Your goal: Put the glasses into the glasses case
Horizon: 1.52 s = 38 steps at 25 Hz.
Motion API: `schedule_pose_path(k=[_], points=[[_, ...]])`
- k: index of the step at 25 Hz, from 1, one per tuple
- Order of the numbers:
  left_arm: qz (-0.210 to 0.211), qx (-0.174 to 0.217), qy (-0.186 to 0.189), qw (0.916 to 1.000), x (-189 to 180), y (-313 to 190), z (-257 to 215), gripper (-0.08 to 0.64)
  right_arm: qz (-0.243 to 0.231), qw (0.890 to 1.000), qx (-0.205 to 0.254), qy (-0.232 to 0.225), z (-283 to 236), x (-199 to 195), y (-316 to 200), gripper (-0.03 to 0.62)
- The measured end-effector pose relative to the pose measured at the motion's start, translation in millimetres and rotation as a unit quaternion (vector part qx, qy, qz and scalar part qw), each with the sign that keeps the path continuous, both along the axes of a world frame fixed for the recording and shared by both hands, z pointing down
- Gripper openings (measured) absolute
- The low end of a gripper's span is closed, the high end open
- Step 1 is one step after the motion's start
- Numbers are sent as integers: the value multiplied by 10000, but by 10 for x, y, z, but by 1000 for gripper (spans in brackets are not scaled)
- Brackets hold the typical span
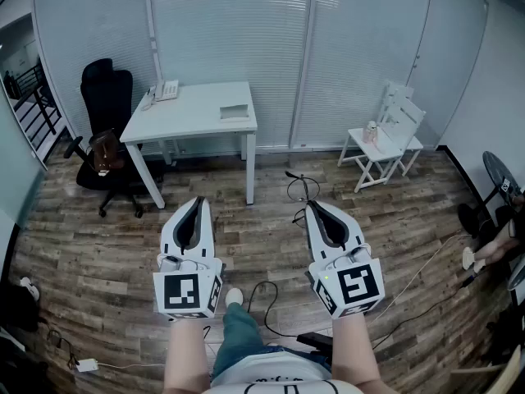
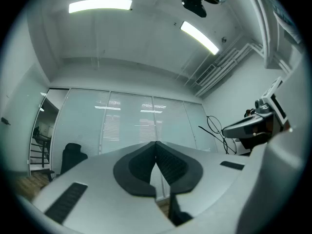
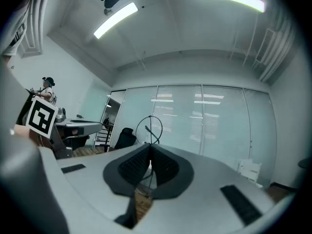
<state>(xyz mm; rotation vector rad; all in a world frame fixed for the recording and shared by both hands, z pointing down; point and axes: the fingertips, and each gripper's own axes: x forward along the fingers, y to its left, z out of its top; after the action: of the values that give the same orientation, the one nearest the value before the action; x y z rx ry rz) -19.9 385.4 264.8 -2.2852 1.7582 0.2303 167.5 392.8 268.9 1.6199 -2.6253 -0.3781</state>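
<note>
Black wire glasses [image 3: 148,129]: a thin dark frame with round, clear lenses. One lens ring stands up just past the tips of the right gripper [image 3: 147,152], and a slim temple bar crosses it at a slant.
Glasses against the fingers: part of the frame runs down between the two ribbed dark pads. The lens ring itself sits outside and above the tips, tilted.
Right fingers [image 3: 131,167]: clenched on the glasses frame, with the tips almost meeting round the wire.
Left gripper [image 2: 156,147]: its fingers [image 2: 171,165] are pressed together tip to tip, with nothing between them.
Where the glasses are: in the air ahead of the person, over the wood plank floor [image 1: 98,253] and well short of the white worktop [image 1: 193,109]. They touch only the right fingers. In the left gripper view they show off to the right, poking from the nose of the right gripper.
Grippers together: side by side and apart, both pointing forward, with the marker cubes nearest the hands.
Room: the worktop stands by the wall of blinds with a phone [image 1: 166,89] at its far left corner. A black office chair [image 1: 105,97] is to its left and a white folding chair [image 1: 392,138] is off to the right. A dark cable [image 1: 262,302] trails on the floor near the person's legs.
</note>
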Motion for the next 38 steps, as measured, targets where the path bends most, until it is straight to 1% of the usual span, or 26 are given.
schedule_pose_path(k=[4,8,13,17,21,26,29,33,38], points=[[-41,-14,-3,10000,14,-54,4,14,-46,10000,2,-39,8,-4,-79,18],[-95,-84,92,9999,-41,-181,25,14,-87,9999,-40,-62,58,-40,-204,18],[-80,-188,72,9998,-103,-548,75,14,-40,9999,-98,-96,101,-77,-596,18],[-124,-266,76,9995,-282,-1036,126,14,-29,9998,-151,-158,125,-225,-1096,18],[-186,-343,164,9991,-533,-1701,120,14,-68,9996,-230,-128,130,-454,-1734,18],[-30,-337,127,9993,-809,-2603,84,14,47,9996,-278,-78,130,-749,-2595,18],[68,-379,95,9992,-948,-3039,99,14,181,9992,-347,2,194,-887,-3003,18],[126,-469,125,9987,-1071,-3514,126,14,197,9991,-364,101,164,-1045,-3450,18],[150,-559,119,9983,-1178,-3897,188,14,231,9987,-401,208,180,-1147,-3850,18]])
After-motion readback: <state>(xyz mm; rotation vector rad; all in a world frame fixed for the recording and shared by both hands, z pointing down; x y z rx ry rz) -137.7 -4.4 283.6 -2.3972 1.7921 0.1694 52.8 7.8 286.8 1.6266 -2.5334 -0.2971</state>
